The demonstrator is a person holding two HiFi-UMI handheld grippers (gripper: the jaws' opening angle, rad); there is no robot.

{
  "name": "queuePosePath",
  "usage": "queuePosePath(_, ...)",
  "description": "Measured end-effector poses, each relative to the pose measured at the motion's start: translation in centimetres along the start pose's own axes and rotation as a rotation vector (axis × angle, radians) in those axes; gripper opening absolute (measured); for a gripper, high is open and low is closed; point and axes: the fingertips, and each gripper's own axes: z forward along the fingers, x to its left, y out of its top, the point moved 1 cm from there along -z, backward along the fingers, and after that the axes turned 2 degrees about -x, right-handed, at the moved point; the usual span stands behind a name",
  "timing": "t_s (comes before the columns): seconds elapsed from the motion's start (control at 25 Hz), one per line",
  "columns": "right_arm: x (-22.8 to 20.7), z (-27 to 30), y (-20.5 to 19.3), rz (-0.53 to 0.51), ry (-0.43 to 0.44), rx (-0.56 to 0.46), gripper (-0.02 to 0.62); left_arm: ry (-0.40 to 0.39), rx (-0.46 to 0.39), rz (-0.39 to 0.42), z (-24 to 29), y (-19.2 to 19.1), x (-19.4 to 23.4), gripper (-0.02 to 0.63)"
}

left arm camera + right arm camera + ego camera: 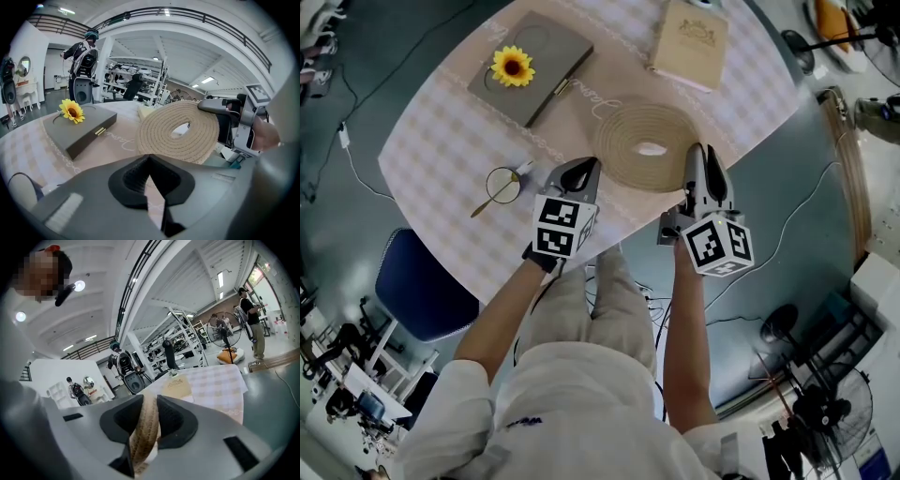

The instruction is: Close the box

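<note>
- Grey box [530, 67] toward the far left edge of the table [441, 169] — lid down, gold clasp on its side, a sunflower [513, 66] on top; contents hidden.
- Beige box [691, 43] at the far edge, lid also down.
- Right gripper [701, 150] clamps the rim of a tilted woven mat [647, 147] by the near edge.
- Left gripper [581, 169] just beside the mat — jaws together, nothing between them.
</note>
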Motion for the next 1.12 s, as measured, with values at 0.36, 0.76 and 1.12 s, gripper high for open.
queuePosePath(0.36, -0.8, 0.0, -0.7, -0.040, -0.028, 0.022, 0.092, 0.023, -0.041, 0.013, -0.2, 0.6, 0.3, 0.002)
queuePosePath(0.76, -0.8, -0.2, -0.9, -0.063, -0.048, 0.026, 0.092, 0.096, -0.070, 0.392, 1.0, 2.6, 0.3, 0.002)
queuePosePath(1.12, -1.0, -0.3, -1.2, -0.123, -0.059, 0.040, 0.094, 0.096, -0.086, 0.455, 1.8, 2.3, -0.3, 0.002)
